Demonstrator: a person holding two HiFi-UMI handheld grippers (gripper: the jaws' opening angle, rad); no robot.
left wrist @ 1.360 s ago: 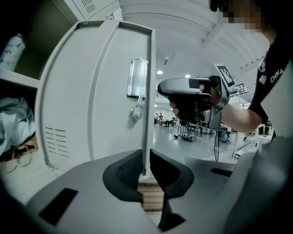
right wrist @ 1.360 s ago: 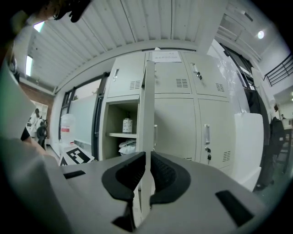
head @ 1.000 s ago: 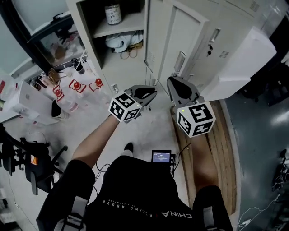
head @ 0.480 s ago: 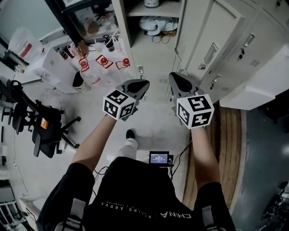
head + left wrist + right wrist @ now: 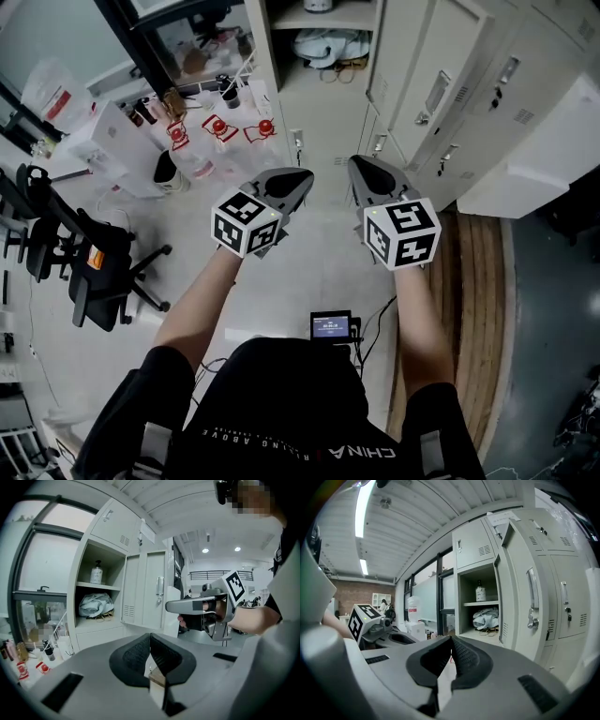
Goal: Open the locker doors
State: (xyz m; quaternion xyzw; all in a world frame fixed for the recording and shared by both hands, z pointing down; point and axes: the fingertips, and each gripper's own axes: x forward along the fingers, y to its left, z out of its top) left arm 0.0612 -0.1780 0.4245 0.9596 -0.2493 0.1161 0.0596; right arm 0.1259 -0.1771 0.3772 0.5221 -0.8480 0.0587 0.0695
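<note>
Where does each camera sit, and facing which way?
Head view: on the head, steeply down at floor and open locker; both forearms show.
Left gripper view: on left claw, facing that locker; shut jaws, right claw show.
Right gripper view: on right claw, facing it too; shut jaws, left claw.
Shared: locker's bottle, bundled cloth.

Head view looks steeply down, both gripper views level, all sharing the open locker (image 5: 263, 42)
</note>
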